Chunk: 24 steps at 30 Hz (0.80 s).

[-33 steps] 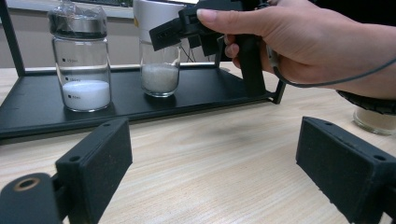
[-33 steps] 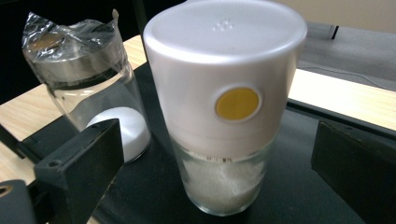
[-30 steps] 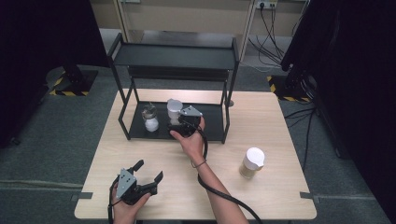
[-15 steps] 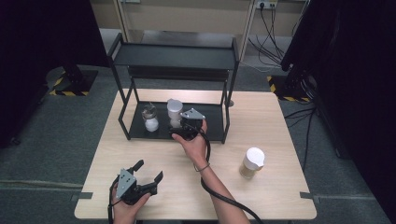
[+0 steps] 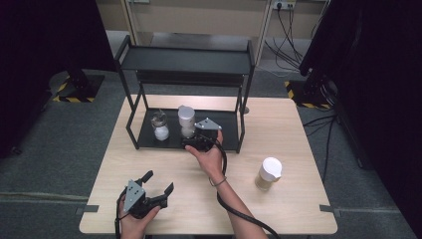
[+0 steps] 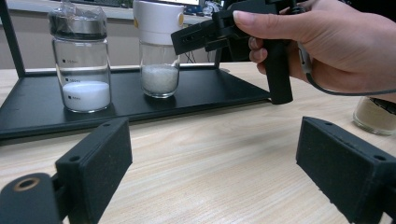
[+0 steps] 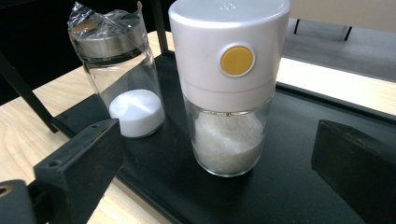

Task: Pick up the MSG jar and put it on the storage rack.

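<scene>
A black two-tier rack (image 5: 185,60) stands at the back of the table. On its lower shelf (image 7: 299,121) are a white-capped jar with a yellow button (image 7: 229,84) (image 5: 186,120) (image 6: 159,51), holding white crystals, and left of it a glass jar with a plastic-wrapped metal lid (image 7: 123,79) (image 5: 160,127) (image 6: 83,60), holding white powder. My right gripper (image 7: 224,154) (image 5: 191,140) (image 6: 189,38) is open at the shelf's front edge, its jaws pointing at the white-capped jar and short of it. My left gripper (image 5: 159,181) (image 6: 212,154) is open over the table's front left with nothing between its jaws.
A white-lidded jar of tan powder (image 5: 268,174) (image 6: 376,116) stands on the table at the right. The rack's black posts (image 5: 245,99) flank the shelf. The right gripper's cable (image 5: 239,211) trails along the forearm. The wooden tabletop (image 5: 288,119) lies bare beside the rack.
My right gripper has drawn back a little from the white-capped jar toward the shelf's front edge. The left gripper and the jars have not moved.
</scene>
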Each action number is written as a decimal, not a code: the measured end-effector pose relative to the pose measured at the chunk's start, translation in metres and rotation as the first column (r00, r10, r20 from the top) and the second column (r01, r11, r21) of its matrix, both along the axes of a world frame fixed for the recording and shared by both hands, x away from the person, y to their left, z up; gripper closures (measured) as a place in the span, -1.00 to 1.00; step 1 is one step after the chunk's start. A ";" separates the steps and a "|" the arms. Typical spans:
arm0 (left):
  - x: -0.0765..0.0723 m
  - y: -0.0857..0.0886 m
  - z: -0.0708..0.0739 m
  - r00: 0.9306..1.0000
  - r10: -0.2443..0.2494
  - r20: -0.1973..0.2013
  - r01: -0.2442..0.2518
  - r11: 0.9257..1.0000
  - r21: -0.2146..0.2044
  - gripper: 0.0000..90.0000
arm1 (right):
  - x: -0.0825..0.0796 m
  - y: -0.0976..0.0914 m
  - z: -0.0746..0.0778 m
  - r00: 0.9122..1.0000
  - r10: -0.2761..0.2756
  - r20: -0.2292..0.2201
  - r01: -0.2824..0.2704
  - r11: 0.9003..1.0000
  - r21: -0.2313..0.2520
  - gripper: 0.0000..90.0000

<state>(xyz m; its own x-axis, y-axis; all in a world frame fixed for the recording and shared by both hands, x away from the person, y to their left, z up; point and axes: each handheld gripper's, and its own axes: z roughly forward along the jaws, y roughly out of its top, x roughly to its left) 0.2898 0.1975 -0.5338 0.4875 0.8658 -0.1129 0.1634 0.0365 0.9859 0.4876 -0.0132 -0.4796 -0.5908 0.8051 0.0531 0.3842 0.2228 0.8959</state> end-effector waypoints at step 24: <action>0.000 -0.001 0.000 1.000 0.000 -0.001 0.000 1.000 0.008 -0.77 | -0.016 -0.013 -0.002 1.000 0.013 0.004 -0.013 1.000 0.000 -0.94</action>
<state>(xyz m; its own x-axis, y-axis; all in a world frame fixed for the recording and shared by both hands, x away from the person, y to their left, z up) 0.2898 0.1969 -0.5337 0.4872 0.8668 -0.1062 0.1640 0.0287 0.9860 0.4719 -0.0262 -0.4814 -0.6016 0.7972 0.0505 0.3778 0.2283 0.8973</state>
